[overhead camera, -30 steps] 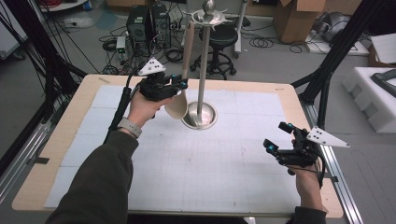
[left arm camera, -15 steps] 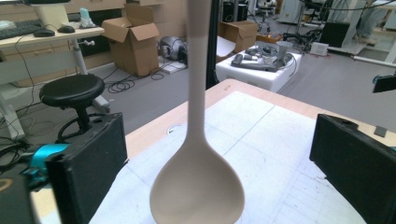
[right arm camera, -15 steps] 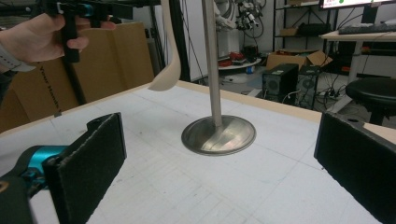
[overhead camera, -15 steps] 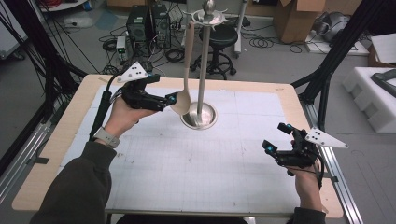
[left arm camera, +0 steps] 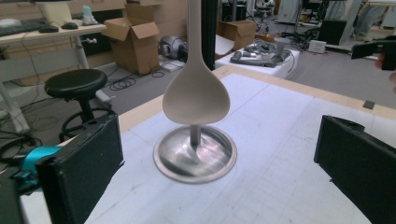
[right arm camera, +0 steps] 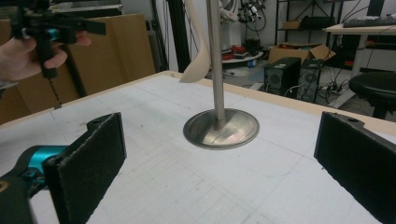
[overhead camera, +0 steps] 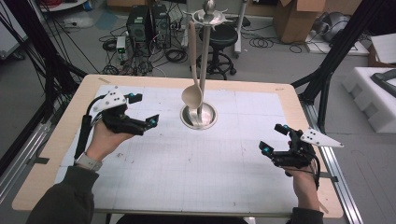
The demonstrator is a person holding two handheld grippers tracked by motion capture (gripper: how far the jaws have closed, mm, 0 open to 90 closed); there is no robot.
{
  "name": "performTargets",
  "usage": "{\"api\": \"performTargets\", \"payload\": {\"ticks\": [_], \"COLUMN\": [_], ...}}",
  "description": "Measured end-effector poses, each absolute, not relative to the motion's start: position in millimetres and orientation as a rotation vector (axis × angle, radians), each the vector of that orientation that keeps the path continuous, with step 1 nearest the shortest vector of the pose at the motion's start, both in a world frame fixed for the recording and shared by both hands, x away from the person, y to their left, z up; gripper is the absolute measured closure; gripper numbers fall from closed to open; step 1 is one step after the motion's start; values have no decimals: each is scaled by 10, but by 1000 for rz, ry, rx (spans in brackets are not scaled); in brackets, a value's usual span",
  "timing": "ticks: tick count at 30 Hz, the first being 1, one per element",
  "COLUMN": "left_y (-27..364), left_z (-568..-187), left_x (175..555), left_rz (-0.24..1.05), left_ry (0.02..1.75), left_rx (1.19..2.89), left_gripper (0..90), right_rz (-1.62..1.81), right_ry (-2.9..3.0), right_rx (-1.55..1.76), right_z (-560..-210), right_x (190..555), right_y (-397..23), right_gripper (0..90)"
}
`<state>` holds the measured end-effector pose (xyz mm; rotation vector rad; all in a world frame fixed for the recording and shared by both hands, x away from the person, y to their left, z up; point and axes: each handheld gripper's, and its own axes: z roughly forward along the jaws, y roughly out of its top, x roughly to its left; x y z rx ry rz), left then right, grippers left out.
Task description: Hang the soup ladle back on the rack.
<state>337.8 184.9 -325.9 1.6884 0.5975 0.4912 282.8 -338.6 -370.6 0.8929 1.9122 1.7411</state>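
A metal stand (overhead camera: 204, 70) rises from a round base (overhead camera: 198, 116) at the far centre of the white gridded table (overhead camera: 196, 172), and a pale spoon (overhead camera: 192, 91) hangs from the hook ring at its top, bowl downward, just above the base and beside the pole. Nothing lies on the mat between either gripper and the stand (a black stool (left arm camera: 70, 84), cardboard boxes (left arm camera: 135, 39) and computer cases (overhead camera: 149, 21) stand on the floor beyond the table edge). The left gripper (overhead camera: 140, 123) is held above the mat to the left of the base, well apart from the spoon, pointing toward it; its jaws have just been opening and now stand wide with nothing between them. The right gripper (overhead camera: 275, 140) sits low near the table's right edge, angled toward the stand, jaws spread wide and empty, the forearm entering from the bottom.
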Motion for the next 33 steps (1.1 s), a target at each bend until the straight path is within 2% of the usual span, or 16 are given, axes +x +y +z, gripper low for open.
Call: {"api": "performTargets", "payload": {"ticks": [13, 20, 33], "left_y": [2336, 2461, 2761], "left_z": [-3581, -3702, -3874], "left_x": [3081, 2984, 2856], "left_rz": [520, 572, 570], "left_ry": [699, 737, 813], "left_rx": [1553, 1565, 1536], "left_gripper": [17, 17, 18], "right_rz": [1720, 1723, 1699], "right_ry": [1934, 1920, 1927], "right_rx": [903, 920, 931], "right_z": [-3737, -3749, -3792], "right_x": [2841, 2835, 2852], "right_y": [-3347, -3394, -3402], "right_gripper": [12, 12, 12]}}
